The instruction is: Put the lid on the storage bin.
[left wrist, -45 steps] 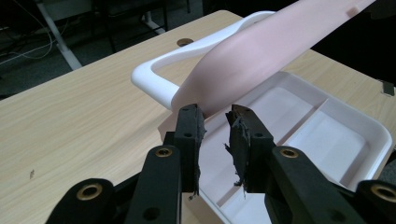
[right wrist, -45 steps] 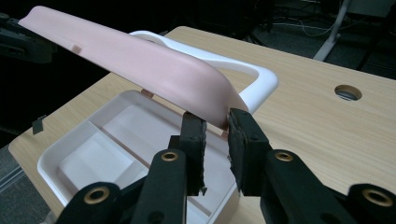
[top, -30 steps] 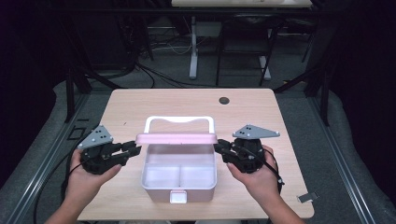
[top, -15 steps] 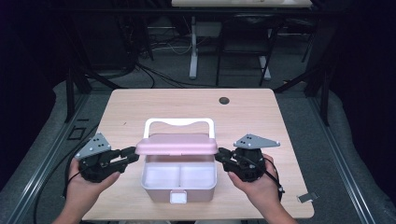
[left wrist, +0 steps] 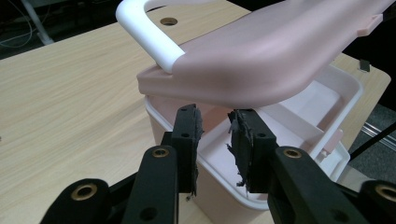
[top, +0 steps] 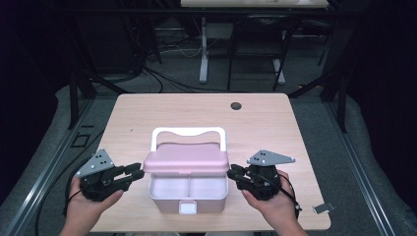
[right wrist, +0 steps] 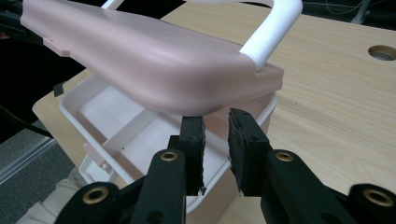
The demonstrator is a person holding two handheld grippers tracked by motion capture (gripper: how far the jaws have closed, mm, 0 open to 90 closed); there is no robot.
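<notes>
High view first: the pink lid (top: 187, 158) of the box (top: 189, 192) is lower now than a second ago, tipped well down over the back half of the white tray, so less of the two compartments shows. The white handle (top: 188, 132) lies behind it, flat toward the far edge of the tabletop (top: 275, 123). The box sits near the near edge, about midway between the left and right edges, same spot as before. The left gripper (top: 134, 173) has dropped back toward the near edge and sits just beside the box's left wall, under the lid's left end; the right gripper (top: 235, 173) has done the same on the right side. Both hands stay wrapped round their tools. A dark round hole (top: 236, 105) marks the tabletop toward the far edge.

Left gripper view: the left gripper (left wrist: 215, 135) has its jaws a narrow gap apart, holding nothing. Their tips sit right below the lid (left wrist: 261, 56), which slopes above them, and in front of the box (left wrist: 327, 100) rim; whether they touch the lid I cannot tell. The handle (left wrist: 147, 32) curves off the lid's corner.

Right gripper view: the mirror picture. The right gripper (right wrist: 215, 135) shows jaws slightly apart, empty, tips just beneath the lid (right wrist: 154, 60) edge, over the box (right wrist: 107, 121) wall. The handle (right wrist: 275, 32) rises at the right.
</notes>
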